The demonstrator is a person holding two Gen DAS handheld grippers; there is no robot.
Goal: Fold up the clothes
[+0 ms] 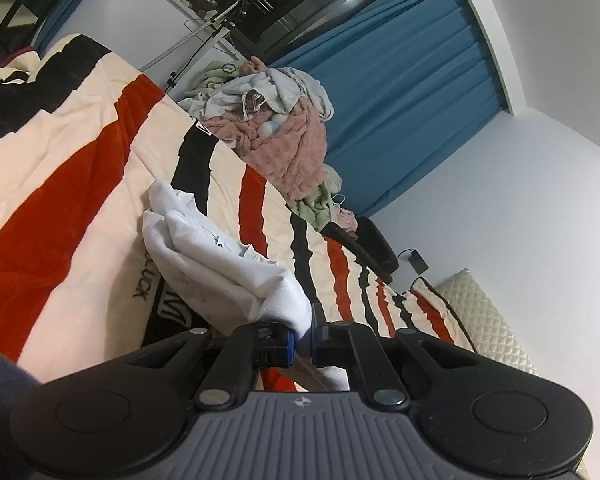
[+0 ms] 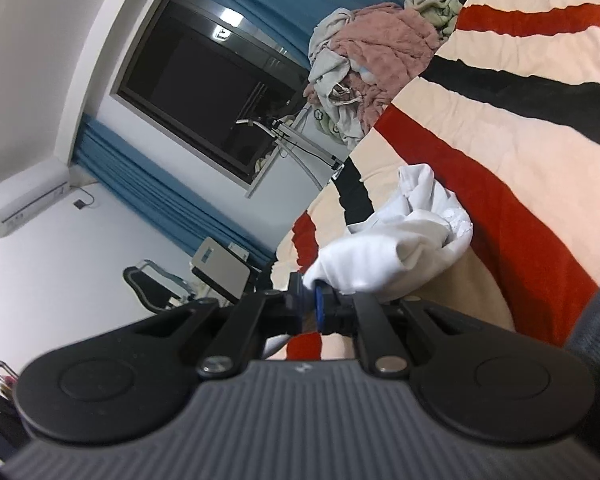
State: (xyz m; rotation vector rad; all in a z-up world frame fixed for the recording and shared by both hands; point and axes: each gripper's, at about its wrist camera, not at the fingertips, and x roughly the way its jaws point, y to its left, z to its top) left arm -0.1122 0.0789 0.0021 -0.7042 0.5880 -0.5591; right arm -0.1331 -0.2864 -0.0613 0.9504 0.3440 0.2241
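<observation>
A white garment (image 1: 204, 256) hangs bunched and creased above a bed with a cream, red and black striped blanket (image 1: 72, 184). My left gripper (image 1: 303, 340) is shut on one corner of it, the cloth pinched between the blue pads. My right gripper (image 2: 309, 304) is shut on another part of the same white garment (image 2: 400, 236), which sags in folds toward the blanket (image 2: 520, 152). Both views are tilted steeply.
A pile of unfolded clothes, pink, grey and pale green (image 1: 276, 128), lies at the far end of the bed, also in the right wrist view (image 2: 372, 56). Blue curtains (image 1: 412, 92), a dark window (image 2: 204, 92), a quilted headboard (image 1: 488, 324), and a desk chair (image 2: 156, 284) surround it.
</observation>
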